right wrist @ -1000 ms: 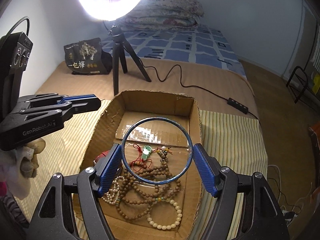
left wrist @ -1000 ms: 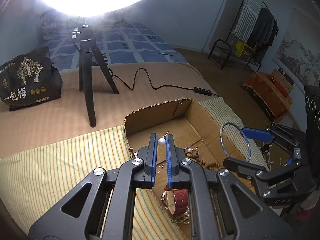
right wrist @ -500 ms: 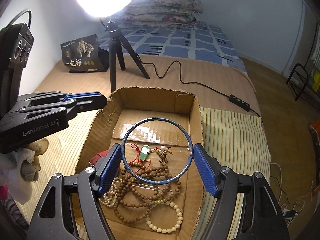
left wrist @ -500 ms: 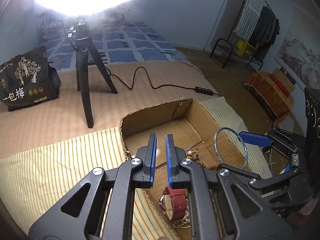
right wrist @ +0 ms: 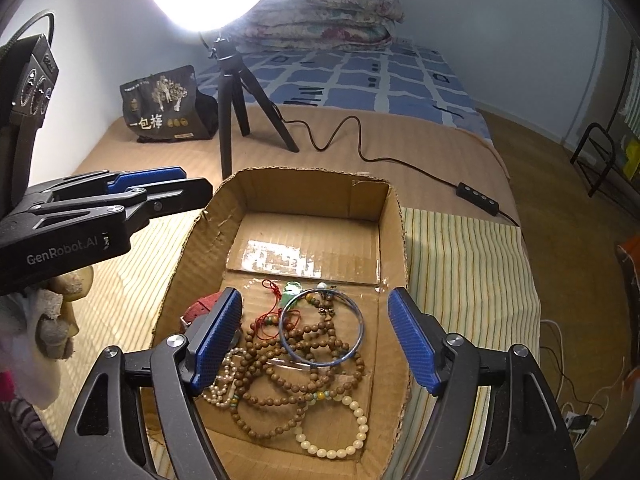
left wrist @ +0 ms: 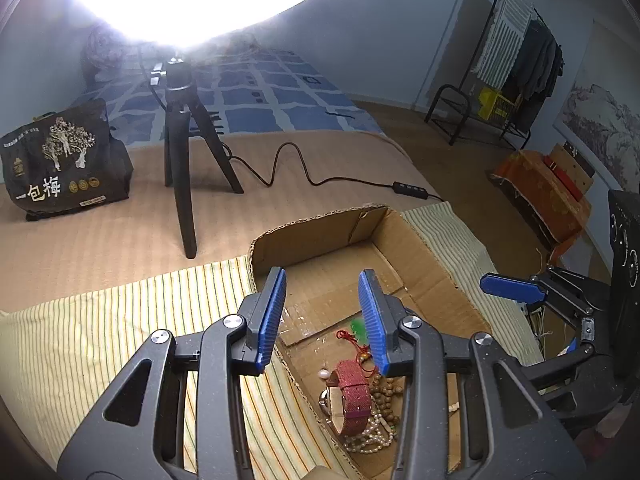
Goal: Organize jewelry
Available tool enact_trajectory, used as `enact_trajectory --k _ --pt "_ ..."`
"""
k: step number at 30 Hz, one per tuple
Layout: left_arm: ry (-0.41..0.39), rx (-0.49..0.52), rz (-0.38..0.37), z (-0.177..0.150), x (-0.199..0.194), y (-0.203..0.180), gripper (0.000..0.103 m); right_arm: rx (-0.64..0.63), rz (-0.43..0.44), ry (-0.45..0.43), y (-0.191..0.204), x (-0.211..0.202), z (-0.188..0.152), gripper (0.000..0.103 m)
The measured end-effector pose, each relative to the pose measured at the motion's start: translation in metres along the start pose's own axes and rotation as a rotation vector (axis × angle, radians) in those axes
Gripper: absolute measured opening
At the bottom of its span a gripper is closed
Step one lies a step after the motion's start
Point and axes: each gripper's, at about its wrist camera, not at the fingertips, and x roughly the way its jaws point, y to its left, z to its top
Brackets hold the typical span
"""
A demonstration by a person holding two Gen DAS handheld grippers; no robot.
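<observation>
Both grippers empty above the cardboard box [right wrist: 394, 216]. Right gripper [right wrist: 316, 344] spread wide, blue bangle [right wrist: 321, 327] lying flat straight below on brown bead strands [right wrist: 280, 384], free of the pads. Left gripper [left wrist: 326, 320] just opened, nothing between its jaws, farther off near the red watch strap [left wrist: 354, 392]. Bare floor toward the back wall; right wall close.

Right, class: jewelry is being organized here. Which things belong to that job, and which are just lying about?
Belongs to the job:
cardboard box
blue bangle
wooden bead strands
cream bead bracelet
red-strap watch
green pendant on red cord

Just lying about:
ring light tripod
black snack bag
folded quilt
</observation>
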Motion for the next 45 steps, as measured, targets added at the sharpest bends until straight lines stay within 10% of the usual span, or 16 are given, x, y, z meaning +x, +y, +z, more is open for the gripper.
enact_trajectory --k 30,35,45 --pt "-0.161 0.091 0.066 -0.031 -0.146 -0.028 0.039 0.006 -0.001 -0.146 0.019 -0.095 -0.020 0.075" --pt "-0.188 0.088 0.108 -0.045 -0.175 -0.025 0.068 -0.011 0.016 -0.168 0.035 -0.107 -0.025 0.075" --pt "-0.206 0.092 0.150 -0.075 -0.208 -0.017 0.085 -0.013 0.023 -0.198 0.057 -0.125 -0.044 0.079"
